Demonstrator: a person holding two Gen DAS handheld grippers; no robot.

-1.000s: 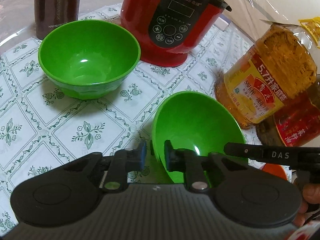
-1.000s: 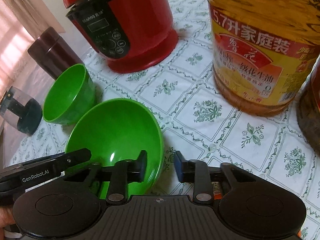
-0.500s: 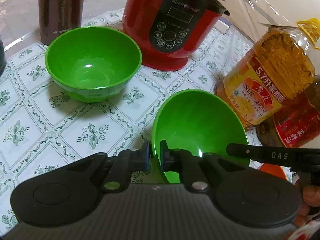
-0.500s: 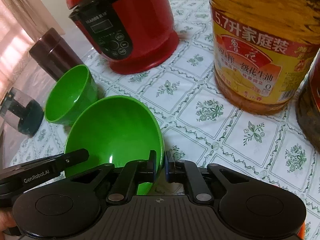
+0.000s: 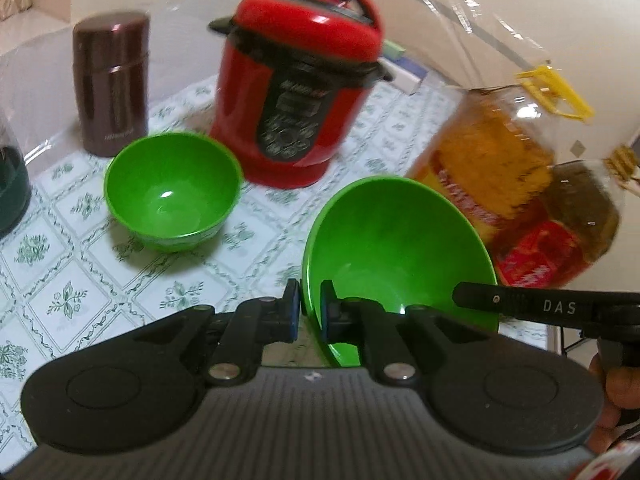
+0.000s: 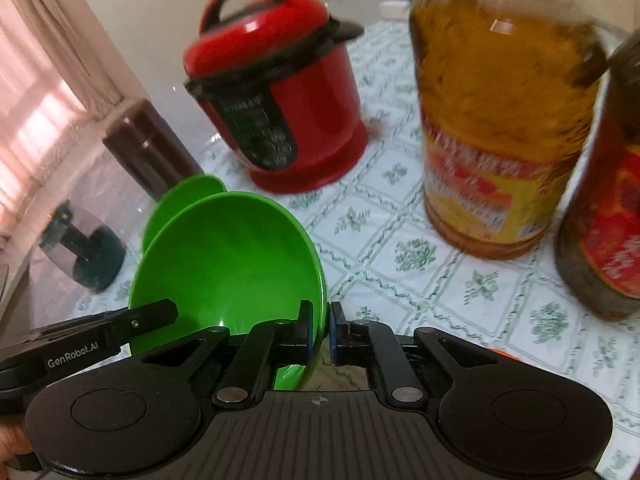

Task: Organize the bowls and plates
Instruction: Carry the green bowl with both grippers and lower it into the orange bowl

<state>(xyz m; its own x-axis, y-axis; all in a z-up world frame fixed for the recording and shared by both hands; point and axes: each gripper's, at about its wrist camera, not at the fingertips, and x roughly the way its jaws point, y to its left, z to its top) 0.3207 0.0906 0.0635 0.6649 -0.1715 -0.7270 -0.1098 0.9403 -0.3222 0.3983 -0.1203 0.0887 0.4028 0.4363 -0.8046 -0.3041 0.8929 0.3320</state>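
Dark blender jar (image 5: pixel 10 188): at the far left edge of the left wrist view, cut off by the frame; in the right wrist view it stands on bare tabletop past the cloth's edge.
Brown flask (image 5: pixel 111 80): upright behind the resting bowl, apart from it, near the back rim of the table.
Resting green bowl (image 5: pixel 173 190): upright on the patterned tablecloth (image 5: pixel 76 276), mouth up, just in front of the flask and beside the cooker's base.
Open room: bare cloth lies in front of and left of this bowl, between it and the held one.
Left gripper (image 5: pixel 308 316): pads nipped onto the left rim of the held bowl, one inside, one outside.
Held green bowl (image 5: pixel 396 240): tilted, mouth turned toward the cameras, pinched at two facing rim edges; whether its base clears the cloth cannot be told. In the right wrist view it partly covers the resting bowl behind it.
Right gripper (image 6: pixel 320 332): clamped narrow on the bowl's right rim, wall between the pads.
Red pressure cooker (image 5: pixel 296 92): behind both bowls, lid on.
Oil bottle (image 6: pixel 496 120): large, amber, right of the held bowl, with a strip of cloth between them.
Second bottle (image 6: pixel 604 208): darker, red label, at the right edge, just beside the first.
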